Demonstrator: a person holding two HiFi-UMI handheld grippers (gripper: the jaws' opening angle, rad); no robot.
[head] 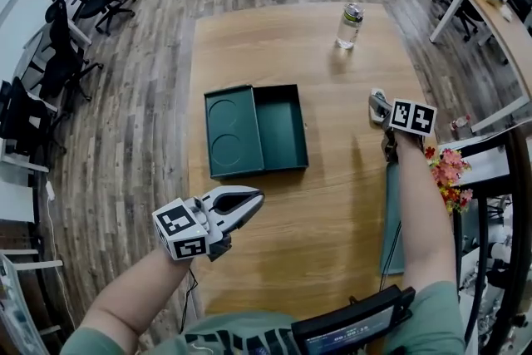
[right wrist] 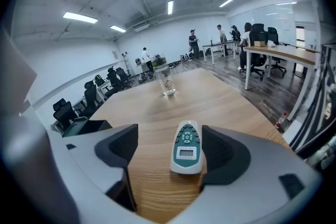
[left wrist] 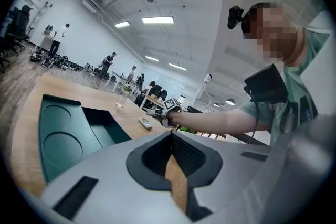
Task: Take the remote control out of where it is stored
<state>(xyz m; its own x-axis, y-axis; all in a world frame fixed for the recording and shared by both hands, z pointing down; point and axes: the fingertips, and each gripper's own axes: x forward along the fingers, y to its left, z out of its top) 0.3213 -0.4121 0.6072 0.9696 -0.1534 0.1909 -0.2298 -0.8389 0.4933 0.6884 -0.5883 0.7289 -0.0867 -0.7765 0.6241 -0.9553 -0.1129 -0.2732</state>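
the right tongs (right wrist: 169, 148) stand spread wide just above the worktop (right wrist: 157, 113), and the remote (right wrist: 187, 153) lies flat on the wood between them, face up, close by the right-hand pad and pinched by neither. the left tongs (left wrist: 170, 135) are pressed together at the tips on nothing, by the worktop's near left edge. the open green box (head: 253, 129) sits mid-worktop, well apart from the remote, and a bottle (head: 350, 25) stands at the far end.

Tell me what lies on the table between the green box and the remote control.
Nothing: in the head view, only bare table separates the green box from the remote control.
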